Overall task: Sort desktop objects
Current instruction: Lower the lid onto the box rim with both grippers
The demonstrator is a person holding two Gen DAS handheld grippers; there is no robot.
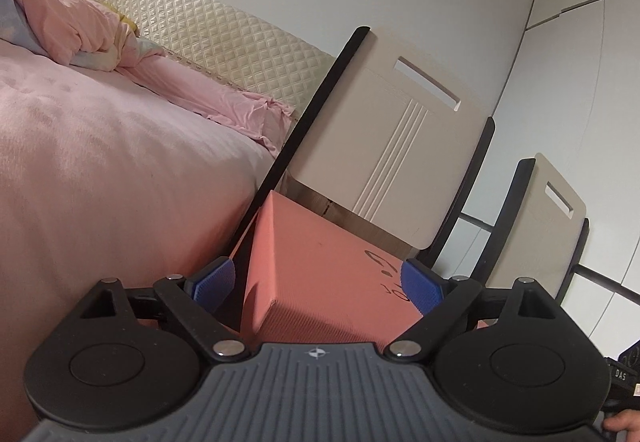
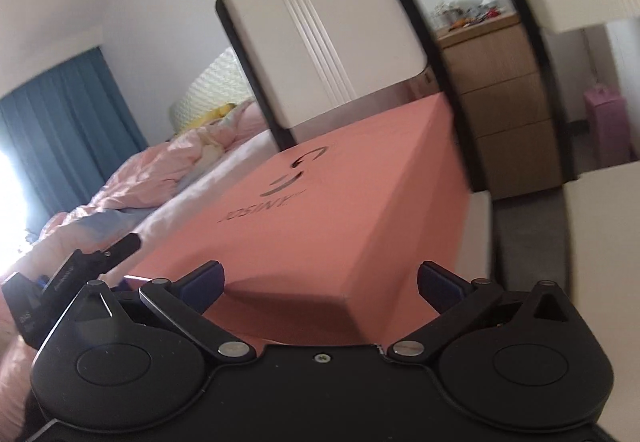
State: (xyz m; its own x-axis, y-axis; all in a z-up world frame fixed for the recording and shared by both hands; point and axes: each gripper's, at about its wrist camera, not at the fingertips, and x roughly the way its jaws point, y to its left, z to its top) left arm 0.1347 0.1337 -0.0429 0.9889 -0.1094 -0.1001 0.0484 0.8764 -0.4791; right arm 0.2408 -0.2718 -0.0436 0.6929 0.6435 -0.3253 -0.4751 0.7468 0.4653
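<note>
Left wrist view, box: a salmon-pink cardboard box (image 1: 320, 282) with dark printed lettering on its lid lies straight ahead of the left gripper (image 1: 318, 286), its near corner edge pointing back at the camera.
Left wrist view, claw: the jaws stand wide; the near end of the box sits between the blue pads (image 1: 214, 282), and the right-hand pad seems to overlap the lid's edge, though I cannot tell whether it presses. The left-hand pad is clear of the box.
Left wrist view, surroundings: a bed with a pink sheet (image 1: 100, 162) lies to the left, and two cream chair backs (image 1: 384, 146) stand just behind the box.
Right wrist view, box: the same box (image 2: 340, 210) runs away from the right gripper (image 2: 320, 282) toward a cream chair back (image 2: 320, 42); its long axis follows the line the fingers point along, and the lettering reads upside down from here.
Right wrist view, claw: jaws spread wide, dark pads (image 2: 200, 288) flanking the near corner with a visible gap on each side; nothing is gripped.
Right wrist view, other gripper: the left gripper's black body shows at the left edge, beside the box.
Judgement: both claws sit at the same near end, on neighbouring corners; neither looks nearer. A lift would need each to close across a side wall.
</note>
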